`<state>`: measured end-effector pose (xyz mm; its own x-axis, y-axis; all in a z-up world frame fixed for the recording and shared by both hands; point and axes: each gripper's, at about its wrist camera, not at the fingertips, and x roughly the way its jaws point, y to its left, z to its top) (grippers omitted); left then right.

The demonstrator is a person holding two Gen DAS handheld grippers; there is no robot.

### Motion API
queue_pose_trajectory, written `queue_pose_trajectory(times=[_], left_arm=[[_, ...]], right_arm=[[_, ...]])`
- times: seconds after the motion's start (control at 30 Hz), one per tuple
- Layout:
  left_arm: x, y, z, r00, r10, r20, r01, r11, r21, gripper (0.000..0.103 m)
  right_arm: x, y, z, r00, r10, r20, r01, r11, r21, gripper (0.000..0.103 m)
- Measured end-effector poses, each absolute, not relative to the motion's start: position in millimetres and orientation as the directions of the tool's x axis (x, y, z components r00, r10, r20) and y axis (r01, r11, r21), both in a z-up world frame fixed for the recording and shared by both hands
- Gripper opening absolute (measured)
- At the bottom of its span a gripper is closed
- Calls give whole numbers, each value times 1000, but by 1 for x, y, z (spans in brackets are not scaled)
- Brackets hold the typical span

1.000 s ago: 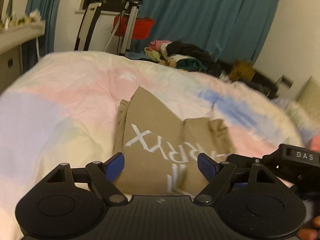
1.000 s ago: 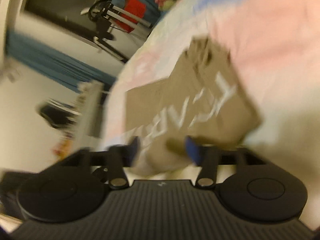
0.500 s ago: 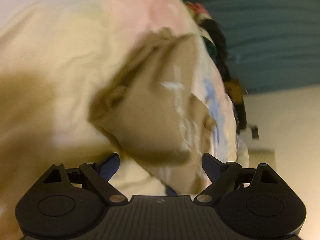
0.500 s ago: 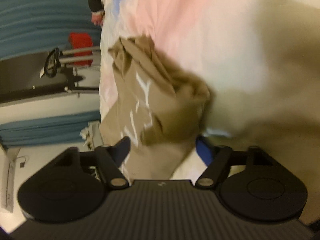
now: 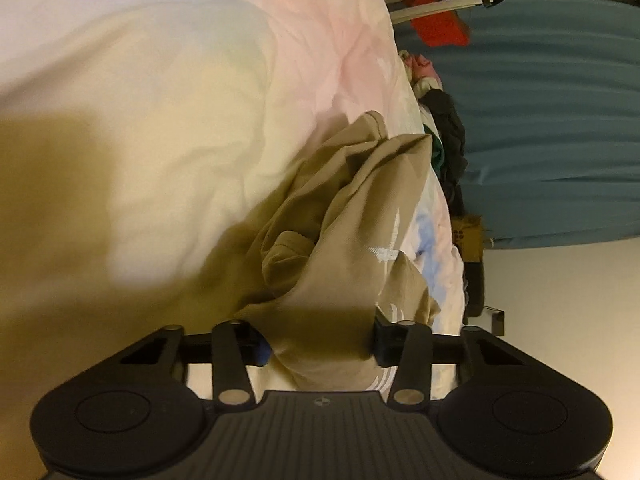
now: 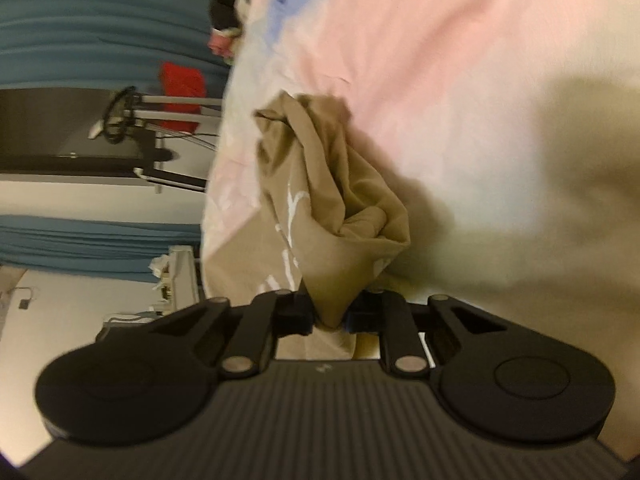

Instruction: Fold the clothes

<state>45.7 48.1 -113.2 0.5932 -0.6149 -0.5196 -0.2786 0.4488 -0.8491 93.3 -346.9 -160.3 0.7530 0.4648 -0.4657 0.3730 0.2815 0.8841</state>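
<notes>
A tan T-shirt [image 5: 352, 240] with white lettering lies bunched on the pastel duvet [image 5: 180, 120]. My left gripper [image 5: 320, 344] is closing, and a thick fold of the shirt's near edge fills the gap between its fingers. In the right wrist view the same T-shirt [image 6: 332, 208] rises in a crumpled ridge from the duvet [image 6: 460, 100]. My right gripper [image 6: 329, 318] is closing too, its pads pinching a narrow tuck of the tan cloth. Both views are rolled sideways.
A pile of mixed clothes [image 5: 448, 132] sits at the bed's far edge in front of a teal curtain [image 5: 552, 120]. A red item [image 5: 436, 28] hangs on a metal stand, and a cardboard box [image 5: 468, 236] stands beyond the bed. Bare duvet spreads around the shirt.
Both grippers dropped to the shirt's near edge and rolled sideways. Their jaws went from wide apart to closed on the cloth, and the flat shirt is now bunched up.
</notes>
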Motion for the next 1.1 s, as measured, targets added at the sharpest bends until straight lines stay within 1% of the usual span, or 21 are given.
queue_pose_trajectory(times=[0.13, 0.27, 0.43, 0.53, 0.6, 0.7, 0.77, 0.9, 0.97, 1.07, 1.1], left_arm=[[36, 39, -83, 590, -630, -505, -218, 478, -851, 35], [44, 22, -42, 583, -662, -471, -174, 464, -868, 33], [81, -32, 16, 547, -704, -453, -118, 470, -875, 32], [124, -82, 40, 512, -725, -460, -100, 481, -871, 32], [159, -118, 50, 492, -738, -462, -91, 485, -870, 32], [208, -170, 62, 483, -759, -438, -37, 481, -876, 31], [240, -204, 71, 476, -772, -421, -1, 478, -878, 31], [284, -251, 65, 486, -812, -323, 108, 423, -900, 31], [298, -266, 51, 489, -819, -300, 147, 416, -897, 31], [303, -280, 5, 474, -800, -368, 177, 496, -850, 31], [305, -283, -14, 466, -788, -401, 187, 531, -827, 31]], right_arm=[[82, -352, -132, 778, 431, -458, 334, 334, 882, 16], [78, -374, -103, 806, 424, -412, 317, 279, 907, 16], [82, -418, -60, 851, 389, -354, 291, 212, 933, 16], [105, -456, -34, 880, 330, -342, 286, 205, 936, 16], [128, -484, -21, 888, 286, -360, 308, 210, 928, 16], [170, -522, 3, 898, 202, -391, 331, 275, 903, 16], [190, -544, 16, 919, 150, -364, 306, 311, 900, 16], [223, -572, 33, 960, 37, -277, 236, 421, 876, 16], [229, -576, 13, 960, 8, -279, 244, 462, 853, 16], [238, -582, -17, 959, -36, -281, 258, 521, 814, 16], [239, -582, -37, 947, -34, -320, 289, 530, 797, 16]])
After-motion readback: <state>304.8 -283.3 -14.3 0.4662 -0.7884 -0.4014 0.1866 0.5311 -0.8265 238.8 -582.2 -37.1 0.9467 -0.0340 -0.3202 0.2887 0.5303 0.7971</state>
